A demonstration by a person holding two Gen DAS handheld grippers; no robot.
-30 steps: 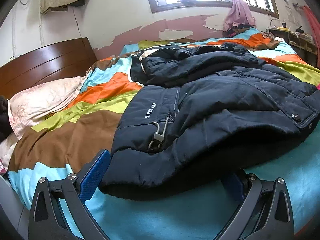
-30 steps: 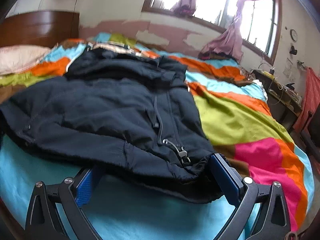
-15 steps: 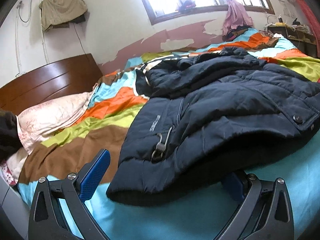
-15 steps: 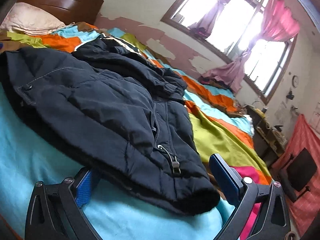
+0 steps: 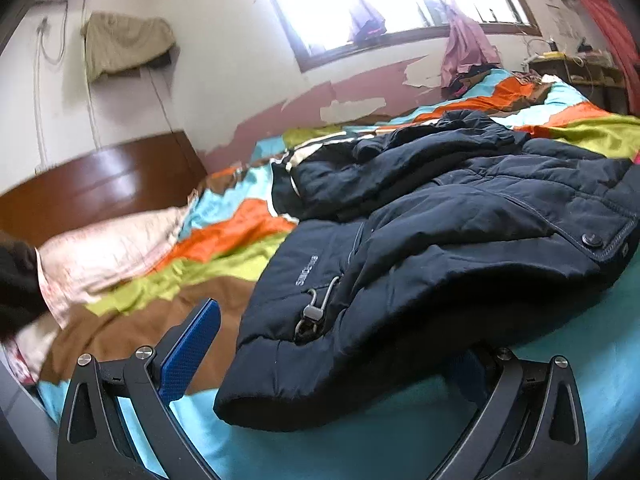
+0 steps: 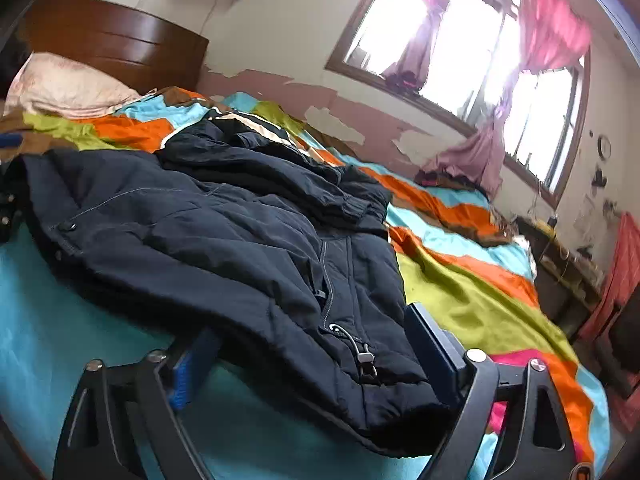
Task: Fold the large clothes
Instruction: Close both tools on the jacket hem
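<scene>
A dark navy padded jacket lies folded on the striped bedspread; it also shows in the right wrist view. My left gripper is open, its jaws wide apart on either side of the jacket's near left hem corner, where a drawcord toggle hangs. My right gripper is open, its jaws wide apart around the jacket's near right hem corner with its toggle. Neither gripper pinches the fabric.
A pink pillow and a brown wooden headboard are at the left. A window with pink curtains is behind the bed. A desk and a red chair stand at the right.
Both grippers stayed wide open. Both cameras have tilted and drawn back a little from the hem; the jacket itself lies as before.
</scene>
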